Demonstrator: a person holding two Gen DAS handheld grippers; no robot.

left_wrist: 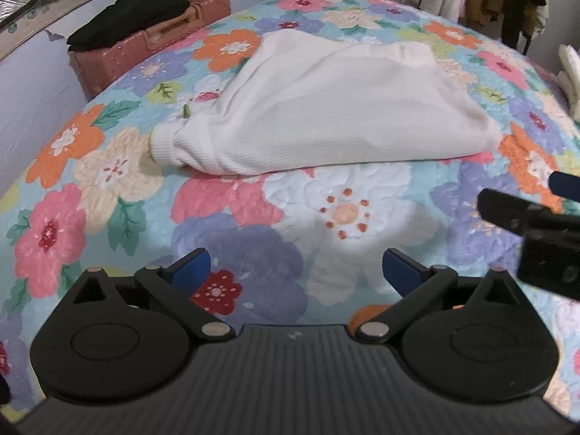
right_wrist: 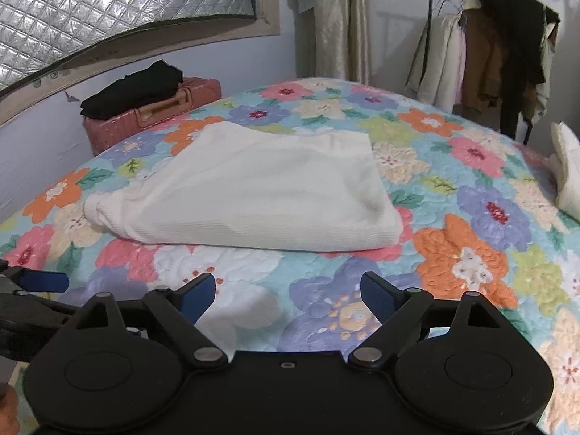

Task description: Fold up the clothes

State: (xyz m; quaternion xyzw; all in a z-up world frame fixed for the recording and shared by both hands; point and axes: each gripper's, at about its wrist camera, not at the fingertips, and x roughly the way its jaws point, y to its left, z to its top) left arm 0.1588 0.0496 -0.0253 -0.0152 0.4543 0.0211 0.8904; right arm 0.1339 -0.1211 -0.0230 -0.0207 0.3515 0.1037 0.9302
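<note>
A cream knitted garment [left_wrist: 319, 108] lies folded on the flowered quilt [left_wrist: 119, 166], with a ribbed cuff sticking out at its left end. The right wrist view shows the same folded garment [right_wrist: 261, 188] from nearer its right side. My left gripper [left_wrist: 296, 266] hovers over the quilt in front of the garment, jaws wide open and nothing between them. My right gripper [right_wrist: 288, 291] is likewise open and empty, short of the garment's near edge. Each gripper shows at the edge of the other's view, the right gripper [left_wrist: 525, 214] and the left gripper [right_wrist: 32, 290].
A pink suitcase [left_wrist: 119, 58] with a folded black garment [left_wrist: 134, 11] on top stands beside the bed at the back left. A clothes rack [right_wrist: 489, 47] with hanging coats stands at the back right. More cream fabric [right_wrist: 567, 170] lies at the bed's right edge.
</note>
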